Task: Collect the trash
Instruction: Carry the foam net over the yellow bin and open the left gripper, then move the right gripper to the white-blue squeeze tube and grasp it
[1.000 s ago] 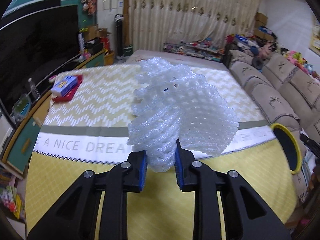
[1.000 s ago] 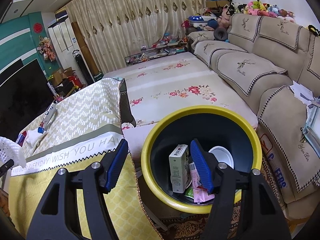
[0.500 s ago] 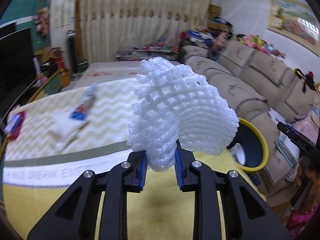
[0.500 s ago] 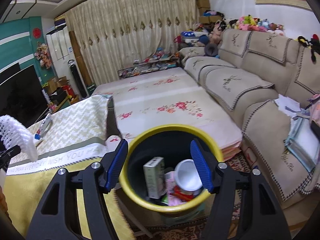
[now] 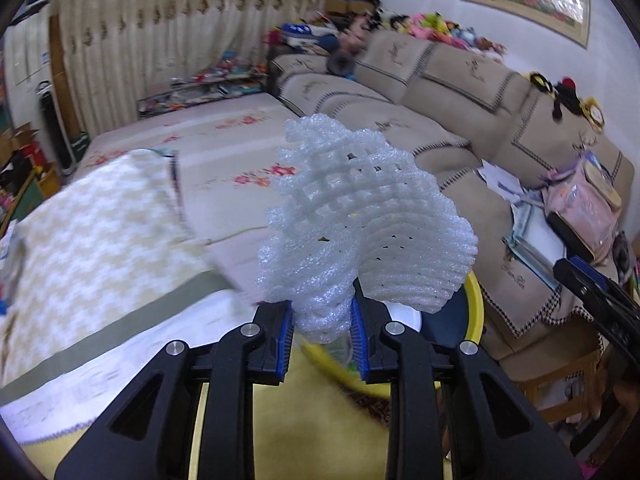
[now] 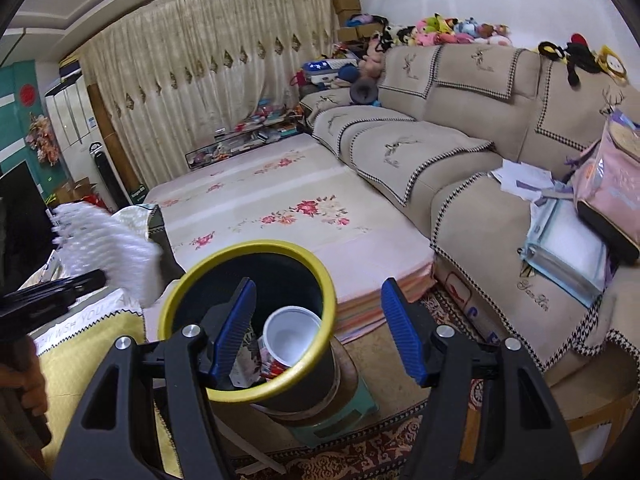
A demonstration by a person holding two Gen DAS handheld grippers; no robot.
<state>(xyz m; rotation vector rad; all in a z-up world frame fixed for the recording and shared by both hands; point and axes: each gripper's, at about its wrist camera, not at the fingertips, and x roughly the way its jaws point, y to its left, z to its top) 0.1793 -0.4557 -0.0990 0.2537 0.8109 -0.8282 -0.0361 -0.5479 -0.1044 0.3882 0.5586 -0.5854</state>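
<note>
Left claw is pinched tight on the bottom of the white foam net, most of the net fanning out above the blue pads. Right claw stands wide apart w/ nothing between its pads, held just above the near rim of the bin.

Foam net is in the air over the near right edge of the yellow-cloth counter, its lower part already overlapping the bin's yellow rim in the left wrist view. From the right wrist view it sits left of the bin, not yet over the opening.

Step in hand, as I read it: carry the net to the bin & drop it. To do it well: get the pinched end fully over the black opening before letting go, since the net looks light & springy and could catch on the rim or bounce out. Point the claw down into the mouth, release low. Right claw should keep out of the drop path; it's crowding the rim now.

Bin already holds a white cup + some wrappers, room left on top. It stands on a small green stool at the counter's right edge.

Room: floral mat beyond, beige sofa along the right w/ papers & a pink bag, curtains at the far wall, patterned rug below.
</note>
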